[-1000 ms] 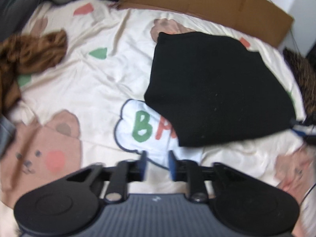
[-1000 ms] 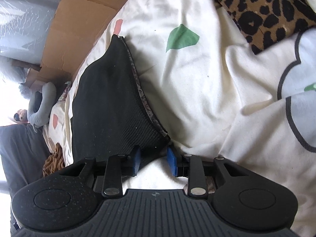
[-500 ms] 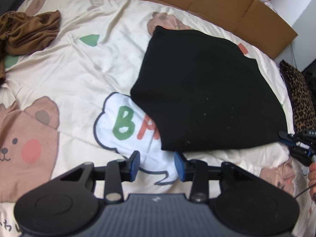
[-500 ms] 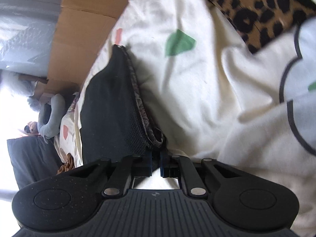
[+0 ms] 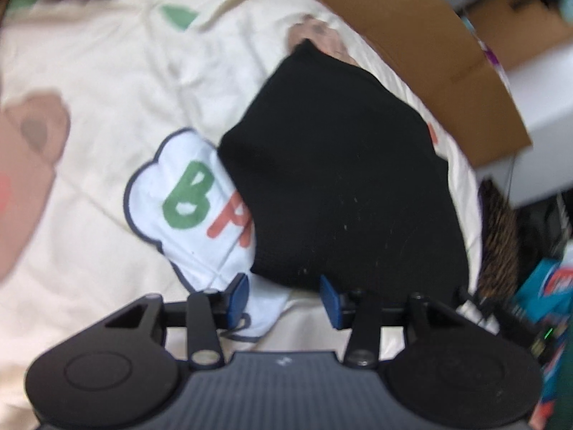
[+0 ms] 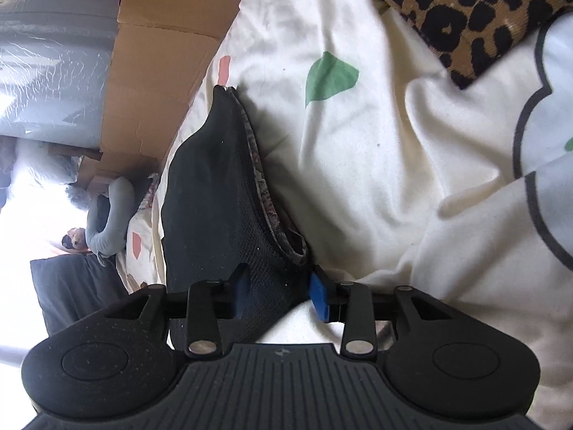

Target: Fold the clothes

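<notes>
— Where's the garment?

— I see the black garment [image 5: 343, 186] folded flat on the bedsheet [image 5: 107, 107], covering part of its lettered patch.

— Your tools?

— My left tool [image 5: 284, 295] has just been widening; its pads stand apart at the garment's near edge, pressing nothing. My right tool [image 6: 281, 292] has just reopened, the garment's corner lying loose between its blue pads.

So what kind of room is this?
Probably a bedroom, seen from over a bed. A cream bedsheet printed with cartoon bears is spread out, a folded black garment lies on it, and cardboard boxes stand along its far edge.
</notes>
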Demonstrator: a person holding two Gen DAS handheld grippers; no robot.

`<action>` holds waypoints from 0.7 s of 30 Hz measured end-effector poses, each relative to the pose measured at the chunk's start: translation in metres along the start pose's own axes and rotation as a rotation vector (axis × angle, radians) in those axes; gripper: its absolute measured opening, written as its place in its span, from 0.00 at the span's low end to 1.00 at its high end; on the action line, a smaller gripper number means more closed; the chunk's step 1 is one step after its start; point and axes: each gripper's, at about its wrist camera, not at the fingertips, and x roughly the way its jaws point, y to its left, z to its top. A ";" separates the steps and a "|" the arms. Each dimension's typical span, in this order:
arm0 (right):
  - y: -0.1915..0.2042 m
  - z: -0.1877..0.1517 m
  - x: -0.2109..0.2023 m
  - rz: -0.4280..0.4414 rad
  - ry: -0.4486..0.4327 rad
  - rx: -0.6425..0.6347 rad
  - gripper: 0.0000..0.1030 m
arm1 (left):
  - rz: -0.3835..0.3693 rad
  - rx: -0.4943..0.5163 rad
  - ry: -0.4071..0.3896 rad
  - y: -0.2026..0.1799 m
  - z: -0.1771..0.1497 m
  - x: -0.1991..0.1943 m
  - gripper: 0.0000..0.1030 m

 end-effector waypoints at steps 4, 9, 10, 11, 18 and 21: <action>-0.001 -0.001 0.007 0.006 0.001 -0.004 0.41 | -0.043 -0.081 -0.019 0.012 0.002 0.005 0.45; -0.005 -0.001 0.012 0.031 -0.023 0.027 0.40 | -0.125 -0.162 -0.034 0.025 0.006 0.017 0.46; -0.004 0.000 0.012 0.031 -0.024 0.027 0.39 | -0.144 -0.177 -0.035 0.028 0.007 0.020 0.46; -0.003 0.001 0.013 0.031 -0.025 0.027 0.38 | -0.163 -0.186 -0.033 0.030 0.008 0.022 0.46; 0.002 0.003 0.008 0.025 -0.017 -0.012 0.09 | -0.219 -0.158 -0.011 0.038 0.012 0.027 0.08; 0.009 0.005 0.005 0.020 -0.013 -0.038 0.07 | -0.196 -0.128 -0.028 0.029 0.012 0.021 0.07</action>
